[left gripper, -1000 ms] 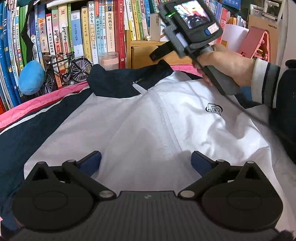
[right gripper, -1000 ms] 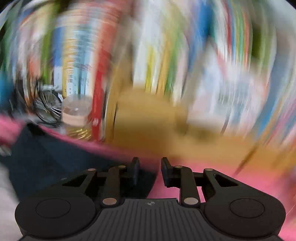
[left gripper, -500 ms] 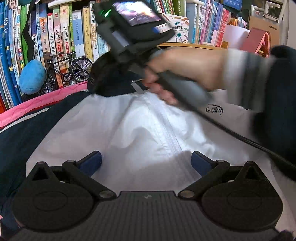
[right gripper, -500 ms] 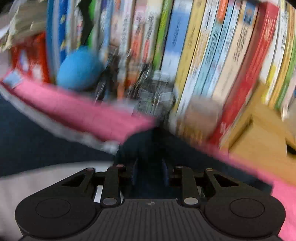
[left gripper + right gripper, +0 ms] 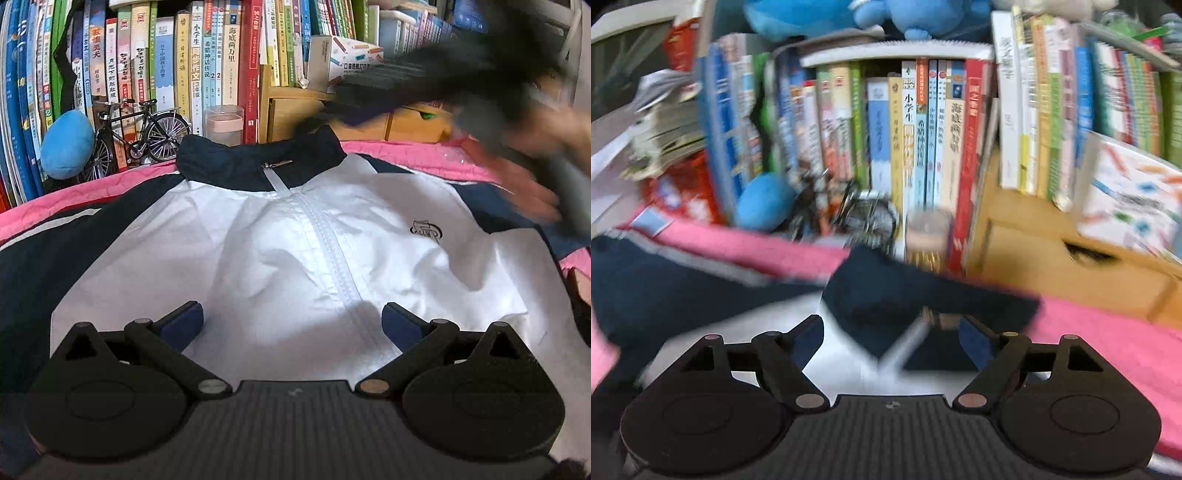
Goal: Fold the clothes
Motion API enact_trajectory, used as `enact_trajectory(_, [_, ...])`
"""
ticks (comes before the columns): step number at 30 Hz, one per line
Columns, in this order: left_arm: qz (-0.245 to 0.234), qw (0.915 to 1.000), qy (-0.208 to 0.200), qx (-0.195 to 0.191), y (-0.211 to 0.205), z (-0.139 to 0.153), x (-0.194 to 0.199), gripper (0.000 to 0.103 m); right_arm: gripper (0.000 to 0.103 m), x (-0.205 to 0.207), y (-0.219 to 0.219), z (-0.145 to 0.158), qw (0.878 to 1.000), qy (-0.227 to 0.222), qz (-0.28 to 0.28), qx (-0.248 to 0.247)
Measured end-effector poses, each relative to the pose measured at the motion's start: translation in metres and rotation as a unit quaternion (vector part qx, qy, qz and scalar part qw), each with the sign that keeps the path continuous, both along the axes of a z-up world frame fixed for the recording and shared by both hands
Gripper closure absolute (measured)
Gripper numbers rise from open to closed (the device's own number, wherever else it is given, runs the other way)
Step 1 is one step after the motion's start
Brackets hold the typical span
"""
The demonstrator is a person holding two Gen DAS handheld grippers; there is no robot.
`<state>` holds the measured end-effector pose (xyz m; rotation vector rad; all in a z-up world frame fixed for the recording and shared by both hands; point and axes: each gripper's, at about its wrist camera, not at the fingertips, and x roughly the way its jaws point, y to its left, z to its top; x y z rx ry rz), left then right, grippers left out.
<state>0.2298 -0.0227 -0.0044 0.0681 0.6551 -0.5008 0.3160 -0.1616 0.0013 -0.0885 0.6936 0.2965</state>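
Left wrist view: left hand-held gripper (image 5: 291,319) wide above white jacket (image 5: 295,258); right hand-held gripper (image 5: 891,336) wide, collar (image 5: 905,291) at twelve o'clock.

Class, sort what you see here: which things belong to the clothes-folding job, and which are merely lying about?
Belongs to the job:
white and navy zip jacket
left gripper, open
right gripper, open

Just lying about:
model bicycle
blue plush toy
clear cup
row of books
pink bedcover
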Motion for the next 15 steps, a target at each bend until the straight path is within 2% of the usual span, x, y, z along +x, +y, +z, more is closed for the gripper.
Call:
enact_trajectory(4, [0.056, 0.9982, -0.019, -0.005, 0.040, 0.011, -0.058, 0.000, 0.014, -0.099, -0.035, 0.019, 1.000, 0.006, -0.003, 0.020])
enact_trajectory(8, [0.113, 0.9928, -0.039, -0.010, 0.080, 0.021, -0.116, 0.000, 0.002, -0.213, -0.070, 0.024, 0.999, -0.015, -0.007, 0.049])
enact_trajectory(12, [0.168, 0.9839, -0.058, -0.015, 0.120, 0.032, -0.174, 0.000, 0.001, -0.313, -0.092, 0.007, 0.997, -0.034, -0.031, 0.057])
enact_trajectory(15, [0.194, 0.9782, -0.074, -0.016, 0.134, 0.031, -0.219, 0.000, 0.000, -0.376, -0.093, -0.009, 0.997, -0.035, -0.020, 0.071])
